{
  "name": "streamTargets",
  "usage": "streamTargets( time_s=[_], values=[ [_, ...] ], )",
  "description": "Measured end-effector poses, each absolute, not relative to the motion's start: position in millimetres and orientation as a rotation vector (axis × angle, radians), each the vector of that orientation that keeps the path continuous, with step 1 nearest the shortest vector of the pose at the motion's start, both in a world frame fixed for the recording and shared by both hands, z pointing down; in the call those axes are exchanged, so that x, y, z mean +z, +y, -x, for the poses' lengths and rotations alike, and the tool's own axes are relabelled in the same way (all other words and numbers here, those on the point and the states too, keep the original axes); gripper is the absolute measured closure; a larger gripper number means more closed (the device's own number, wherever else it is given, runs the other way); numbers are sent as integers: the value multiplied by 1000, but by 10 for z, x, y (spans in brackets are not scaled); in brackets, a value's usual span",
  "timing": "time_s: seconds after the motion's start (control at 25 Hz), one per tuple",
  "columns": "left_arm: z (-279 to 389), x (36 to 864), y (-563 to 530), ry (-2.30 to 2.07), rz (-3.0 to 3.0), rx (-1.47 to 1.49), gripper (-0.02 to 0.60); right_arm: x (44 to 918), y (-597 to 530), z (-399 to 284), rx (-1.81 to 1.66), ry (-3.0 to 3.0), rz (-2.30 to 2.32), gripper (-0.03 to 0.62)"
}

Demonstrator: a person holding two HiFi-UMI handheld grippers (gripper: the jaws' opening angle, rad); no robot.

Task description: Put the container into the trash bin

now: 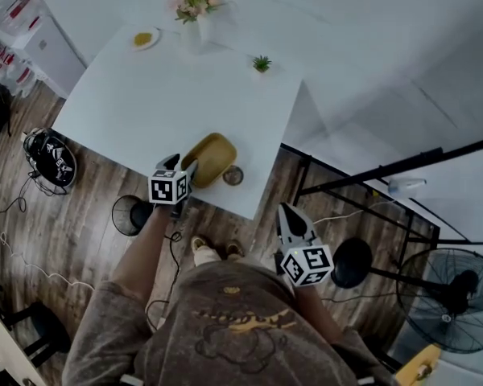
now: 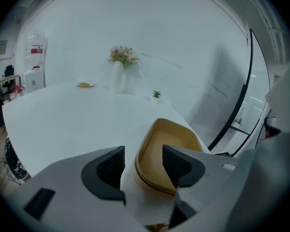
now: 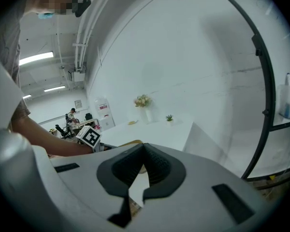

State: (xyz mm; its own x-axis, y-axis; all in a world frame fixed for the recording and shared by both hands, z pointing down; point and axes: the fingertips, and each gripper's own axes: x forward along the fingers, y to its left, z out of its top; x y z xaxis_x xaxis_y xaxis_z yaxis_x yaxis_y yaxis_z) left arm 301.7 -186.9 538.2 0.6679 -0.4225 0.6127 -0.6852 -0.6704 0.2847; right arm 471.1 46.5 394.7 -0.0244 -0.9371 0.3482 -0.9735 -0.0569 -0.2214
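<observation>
L forearm bare, stretched fwd and down from the person's torso to the table's near edge. Left gripper (image 1: 183, 166) is pitched downward, marker cube on top. Its jaws stand apart w/ a gap each side. In the left gripper view (image 2: 144, 161) they straddle the near-left rim of the container (image 2: 170, 135): one dark ribbed pad outside the wall, the other over the hollow, neither pressing.

Container (image 1: 212, 158) sits open side up on the white table (image 1: 129, 95), close to the front edge. It is tan, smooth and matte, a shallow tub w/ rounded corners and a rolled lip. Can't tell if pulp or plastic. Long axis in head view runs lower-left to upper-right, near end at the L jaws, far end toward table centre.

Just right of it, a small round brownish cup (image 1: 233, 175), apart from the tub.

R arm bent close to the body. Right gripper (image 1: 286, 212) is off the table edge over wood-plank floor, tilted slightly down. In the right gripper view (image 3: 144, 151) its black ribbed pads meet at the tips, nothing between them.
</observation>
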Motion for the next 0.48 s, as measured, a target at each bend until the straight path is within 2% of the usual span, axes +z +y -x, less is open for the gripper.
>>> streamTargets(
  time_s=[0.16, 0.48],
  values=[
    [-3072, 5452, -1904, -851, -2372, 736, 356, 3958, 471, -4776, 638, -2074, -2144, 595],
    [-3091, 5544, -1893, -861, -2343, 756, 448, 3942, 460, -4828, 634, -2069, -2153, 594]
  ],
)
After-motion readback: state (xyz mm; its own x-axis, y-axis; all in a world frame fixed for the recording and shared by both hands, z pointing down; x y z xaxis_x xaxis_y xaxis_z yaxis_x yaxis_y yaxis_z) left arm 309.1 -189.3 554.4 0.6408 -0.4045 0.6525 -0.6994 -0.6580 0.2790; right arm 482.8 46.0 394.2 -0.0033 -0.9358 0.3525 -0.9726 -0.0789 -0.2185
